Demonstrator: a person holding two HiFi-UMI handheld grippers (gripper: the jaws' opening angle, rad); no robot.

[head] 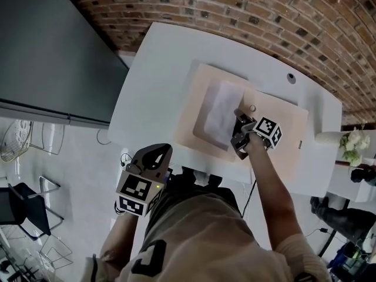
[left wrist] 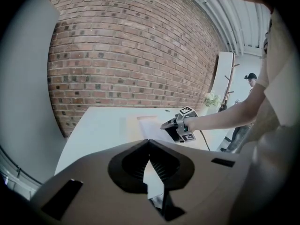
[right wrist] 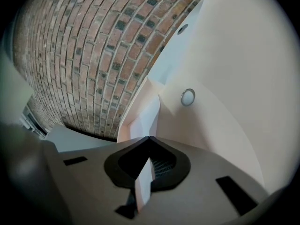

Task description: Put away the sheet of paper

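Note:
The white sheet of paper (head: 222, 113) lies on a beige desk mat (head: 282, 140) on the white table (head: 153, 81), over a slightly darker beige rectangle. My right gripper (head: 238, 129) is at the sheet's right edge and shut on it. In the right gripper view the paper (right wrist: 146, 121) runs out from between the closed jaws of the right gripper (right wrist: 149, 138) and bends upward. My left gripper (head: 163, 151) hangs off the table's near edge by my body. In its own view the left gripper (left wrist: 149, 141) is shut with nothing in it.
A small round silver disc (right wrist: 187, 97) sits on the mat beside the paper. A cable hole (head: 291, 78) is at the table's far side. A brick wall (head: 264, 10) stands behind, white flowers (head: 354, 145) to the right, a chair (head: 23, 207) on the floor at left.

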